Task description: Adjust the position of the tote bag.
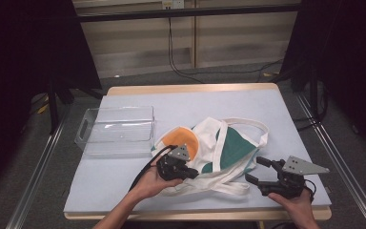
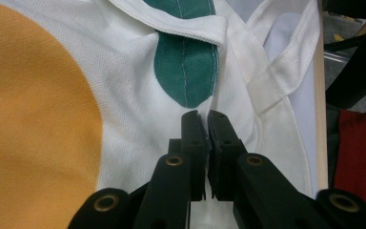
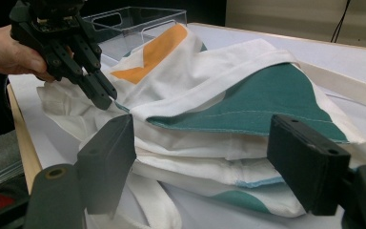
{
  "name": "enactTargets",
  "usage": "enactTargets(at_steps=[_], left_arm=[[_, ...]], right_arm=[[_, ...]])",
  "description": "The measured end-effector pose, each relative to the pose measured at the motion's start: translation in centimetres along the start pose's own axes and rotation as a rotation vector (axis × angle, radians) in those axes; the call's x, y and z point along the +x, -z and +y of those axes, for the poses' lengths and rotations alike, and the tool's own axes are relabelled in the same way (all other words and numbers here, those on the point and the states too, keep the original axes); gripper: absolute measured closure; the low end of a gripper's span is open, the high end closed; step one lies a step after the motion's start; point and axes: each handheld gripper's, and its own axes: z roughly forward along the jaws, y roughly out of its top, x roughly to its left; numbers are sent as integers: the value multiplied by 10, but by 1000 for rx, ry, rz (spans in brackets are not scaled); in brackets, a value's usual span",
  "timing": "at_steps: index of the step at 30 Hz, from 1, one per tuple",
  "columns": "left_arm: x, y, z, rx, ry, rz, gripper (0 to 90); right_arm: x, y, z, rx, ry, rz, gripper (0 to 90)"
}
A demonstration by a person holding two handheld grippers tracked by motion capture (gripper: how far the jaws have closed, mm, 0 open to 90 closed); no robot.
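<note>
Left tool (image 2: 203, 117): jaws together, clamped on a pinch of white cloth just below a green patch, at the near left part of the bag (image 1: 219, 143). From the right tool's camera it comes down aslant onto the crumpled edge (image 3: 106, 98). The grip looks meant to hold or lift that side while the other hand gets ready.

Right tool (image 1: 259, 170): jaws apart, nothing between them, held level just beside the bag's near right edge. Its own camera looks between the jaws at the folded layers and the green panel (image 3: 262, 102), so it seems lined up to take that edge.

Bag: white cloth with an orange round patch (image 1: 187, 140) and green panels, lying rumpled at the middle of the desk (image 1: 124, 186), toward the near side. A long white strap (image 1: 248, 123) loops out behind it; other straps trail along the near edge.

Bin (image 1: 116, 129): clear plastic, with a handle slot, left of the bag and apart from it, with nothing in it. Probably where the bag is to go, once gathered or folded.

Desk: pale blue mat on a wooden top.
</note>
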Motion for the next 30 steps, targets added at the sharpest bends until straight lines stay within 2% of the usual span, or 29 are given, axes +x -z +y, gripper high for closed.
enactTargets(at_steps=[1, 2, 3, 4, 5, 7, 8, 10, 13, 15, 17, 20, 25, 30], left_arm=[[0, 1, 0, -3, -6, 3, 871], [0, 3, 2, 14, -6, 5, 871], [0, 3, 2, 14, -24, 6, 871], [0, 3, 2, 14, -24, 6, 872], [-1, 5, 3, -2, 0, 6, 871], [0, 6, 5, -5, -10, 8, 872], [0, 9, 7, 13, -2, 9, 873], [0, 9, 7, -7, -6, 6, 873], [0, 12, 9, -10, 4, 0, 874], [1, 17, 11, -22, -6, 0, 874], [1, 22, 14, -37, -2, 11, 876], [3, 29, 19, -52, -2, 25, 877], [8, 36, 25, -43, -3, 41, 879], [17, 47, 32, -42, -4, 78, 879]], right_arm=[[0, 0, 0, 0, 3, 1, 245], [0, -1, 0, 1, 2, 3, 245], [0, -1, 0, 4, -2, 4, 245], [1, -1, 0, 8, 4, 7, 245], [1, -2, 0, 12, 6, 11, 245], [1, -2, 0, 11, 6, 13, 246], [2, -4, 0, 18, 9, 12, 278], [3, -5, 1, 22, 13, 11, 279], [4, -5, 1, 27, 19, 23, 310], [5, -6, 1, 31, 32, 30, 313], [5, -6, 2, 37, 30, 52, 344], [5, -7, 2, 32, 25, 59, 350], [7, -8, 4, 35, 33, 78, 383], [9, -13, 6, 52, 40, 99, 453]])
